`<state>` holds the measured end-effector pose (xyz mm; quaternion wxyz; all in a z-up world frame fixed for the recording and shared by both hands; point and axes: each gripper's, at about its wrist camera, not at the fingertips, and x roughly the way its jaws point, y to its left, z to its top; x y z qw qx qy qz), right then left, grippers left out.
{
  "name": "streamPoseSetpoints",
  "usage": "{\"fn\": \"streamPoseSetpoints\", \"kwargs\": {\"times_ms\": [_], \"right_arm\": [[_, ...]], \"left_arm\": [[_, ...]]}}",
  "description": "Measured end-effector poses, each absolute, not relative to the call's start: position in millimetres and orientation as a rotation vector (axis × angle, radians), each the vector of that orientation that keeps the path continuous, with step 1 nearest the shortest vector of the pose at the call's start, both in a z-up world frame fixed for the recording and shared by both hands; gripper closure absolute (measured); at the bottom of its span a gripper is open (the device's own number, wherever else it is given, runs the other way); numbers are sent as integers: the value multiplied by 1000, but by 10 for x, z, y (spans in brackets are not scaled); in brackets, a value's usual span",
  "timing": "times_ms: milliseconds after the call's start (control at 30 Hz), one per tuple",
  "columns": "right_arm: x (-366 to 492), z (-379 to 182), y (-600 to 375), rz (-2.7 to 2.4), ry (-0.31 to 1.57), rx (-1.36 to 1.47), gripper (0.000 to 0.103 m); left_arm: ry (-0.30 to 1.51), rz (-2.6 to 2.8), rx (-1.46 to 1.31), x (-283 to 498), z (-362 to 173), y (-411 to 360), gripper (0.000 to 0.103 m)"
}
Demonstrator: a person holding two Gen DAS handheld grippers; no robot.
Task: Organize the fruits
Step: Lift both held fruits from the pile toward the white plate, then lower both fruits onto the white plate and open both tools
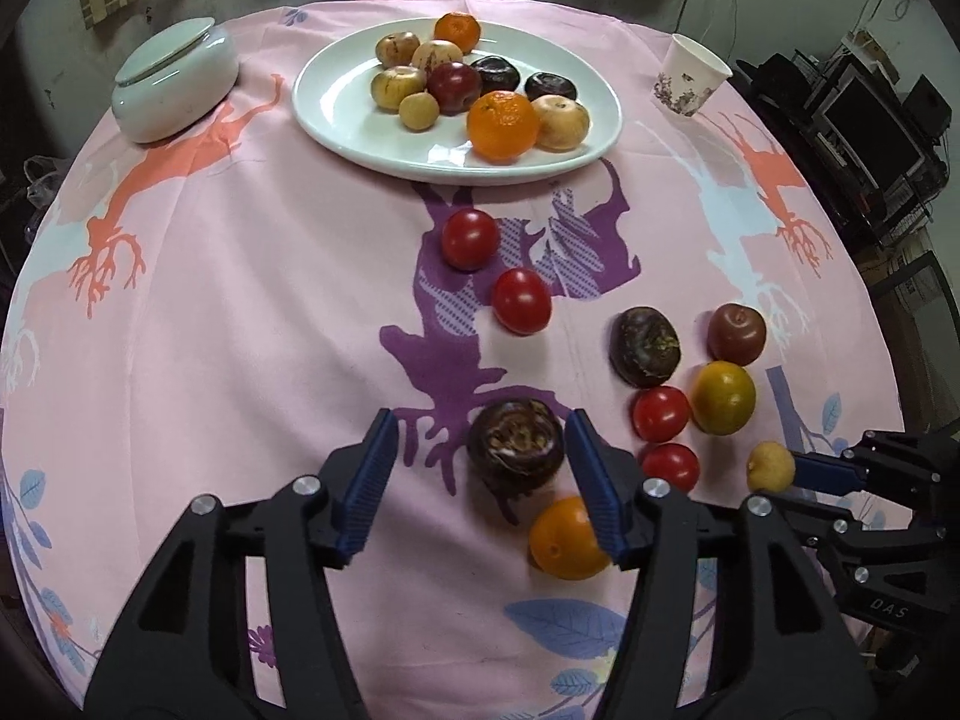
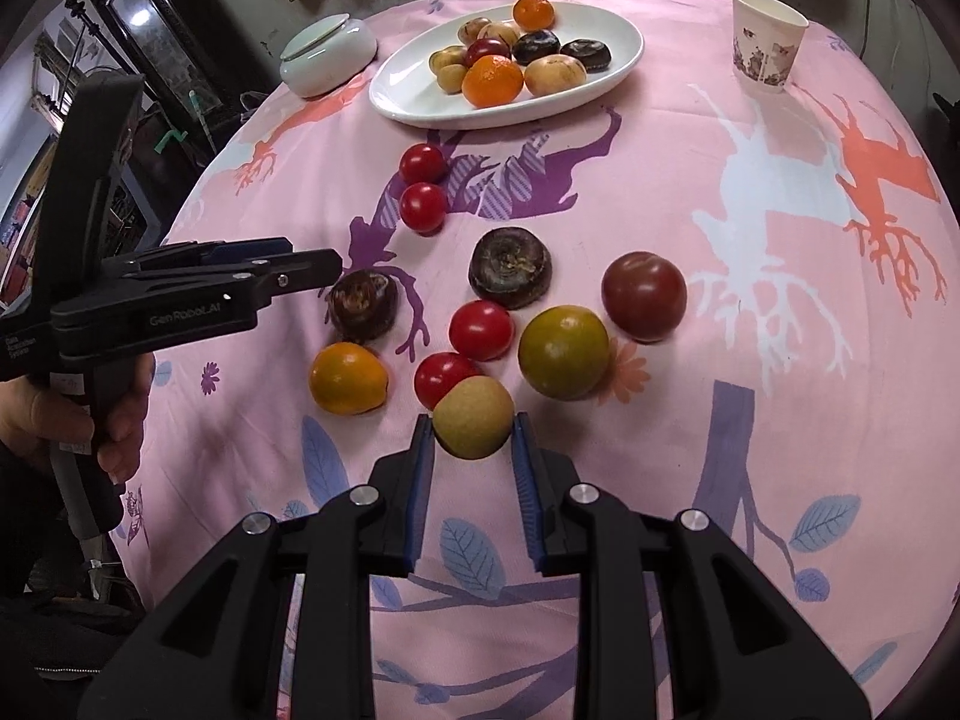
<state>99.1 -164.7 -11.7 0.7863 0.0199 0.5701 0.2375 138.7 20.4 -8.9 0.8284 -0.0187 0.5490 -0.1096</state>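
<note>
Nearest you, your right tool (image 2: 472,425) is clenched on a small tan round fruit (image 2: 473,417), its blue pads pressing both sides and holding it just above the pink patterned cloth (image 2: 750,420) that covers the surface. Your left tool (image 1: 480,450) stands released, its jaws apart with a dark brown water chestnut (image 1: 516,443) between them; the right pad is just beside the fruit, the left pad clear of it, and the fruit rests on the cloth. Just near of that chestnut lies an orange-yellow fruit (image 1: 564,537), partly behind the left tool's right finger. To the right sit two red cherry tomatoes (image 1: 660,414), a greenish-yellow fruit (image 1: 722,397), a second dark chestnut (image 1: 644,346) and a dark red plum (image 1: 736,334), all close together. Farther out, toward the middle of the surface, two more red tomatoes (image 1: 470,238) lie one behind the other. Beyond them, at the far side, the white oval plate (image 1: 336,102) carries two mandarins, several tan fruits, a red plum and two dark chestnuts. Left of the plate is a lidded white ceramic jar (image 1: 174,78); far right stands a paper cup (image 1: 690,75). In the right wrist view your hand (image 2: 66,420) grips the left tool's handle.
</note>
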Motion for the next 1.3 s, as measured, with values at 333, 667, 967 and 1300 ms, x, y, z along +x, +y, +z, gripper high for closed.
{"fn": "streamPoseSetpoints", "kwargs": {"times_ms": [333, 667, 967, 1300], "right_arm": [[967, -148, -1614, 525, 1241, 40, 77], [994, -98, -1673, 511, 1223, 50, 77], [1476, 242, -1594, 512, 1097, 16, 77], [2541, 381, -1319, 474, 981, 4, 77]], "left_arm": [[1286, -243, -26, 1428, -483, 2, 59], [1202, -182, -53, 1430, -196, 168, 61], [1071, -171, -63, 1772, 341, 265, 61], [1046, -107, -72, 2513, 256, 342, 61]]}}
